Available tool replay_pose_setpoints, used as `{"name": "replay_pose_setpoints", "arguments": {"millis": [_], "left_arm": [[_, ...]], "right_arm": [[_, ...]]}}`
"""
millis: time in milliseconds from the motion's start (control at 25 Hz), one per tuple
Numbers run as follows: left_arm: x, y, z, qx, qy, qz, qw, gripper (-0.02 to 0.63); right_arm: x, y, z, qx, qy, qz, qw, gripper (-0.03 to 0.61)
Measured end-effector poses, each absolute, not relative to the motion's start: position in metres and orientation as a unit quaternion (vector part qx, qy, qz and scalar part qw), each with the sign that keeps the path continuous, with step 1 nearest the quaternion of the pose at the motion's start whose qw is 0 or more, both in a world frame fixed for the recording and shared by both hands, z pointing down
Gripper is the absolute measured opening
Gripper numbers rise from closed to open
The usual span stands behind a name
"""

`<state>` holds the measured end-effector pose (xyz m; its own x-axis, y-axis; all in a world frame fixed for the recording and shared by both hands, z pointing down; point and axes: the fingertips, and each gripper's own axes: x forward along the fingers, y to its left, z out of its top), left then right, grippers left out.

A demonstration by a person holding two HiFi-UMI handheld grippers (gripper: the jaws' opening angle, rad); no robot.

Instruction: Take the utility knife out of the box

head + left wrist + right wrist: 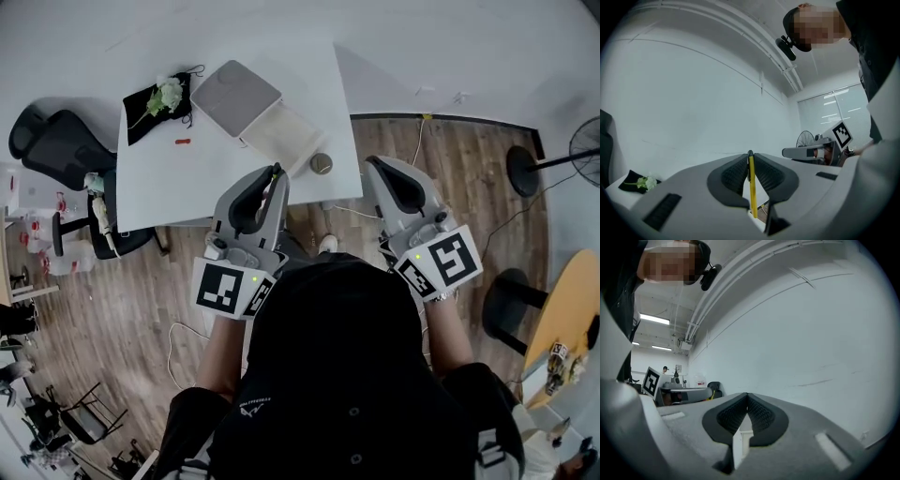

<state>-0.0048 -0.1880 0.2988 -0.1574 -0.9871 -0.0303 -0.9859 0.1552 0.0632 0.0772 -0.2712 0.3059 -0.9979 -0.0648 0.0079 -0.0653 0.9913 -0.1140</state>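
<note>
My left gripper (277,172) is held level over the near edge of the white table (187,178), shut on a thin yellow utility knife (752,187). In the left gripper view the knife stands edge-on between the ribbed pads, its top at the fingertips (750,154). The head view shows only a small yellow tip of the knife (275,171). The open white box (286,136) lies on the table beyond it, its lid (234,96) beside it. My right gripper (373,161) hovers past the table's right corner, jaws shut with nothing between them (747,395).
A black cloth with a white flower (159,101), a small red item (182,142) and a round grey object (322,164) lie on the table. A black office chair (52,145) stands at the left, a fan (583,141) and a round wooden table (572,314) at the right.
</note>
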Motion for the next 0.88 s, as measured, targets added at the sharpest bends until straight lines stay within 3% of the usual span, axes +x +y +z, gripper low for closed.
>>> {"name": "replay_pose_setpoints", "arguments": {"millis": [480,880], "left_arm": [[-0.013,-0.194,0.255,0.660,-0.749,-0.033,-0.041,0.043],[-0.036,-0.182,0.273,0.640,-0.767,-0.034,-0.021,0.043]], "right_arm": [[0.060,-0.291,0.253,0.014,-0.998,0.055,-0.031,0.006],[0.038,-0.287,0.259,-0.003,-0.998,0.056,-0.020,0.006]]}}
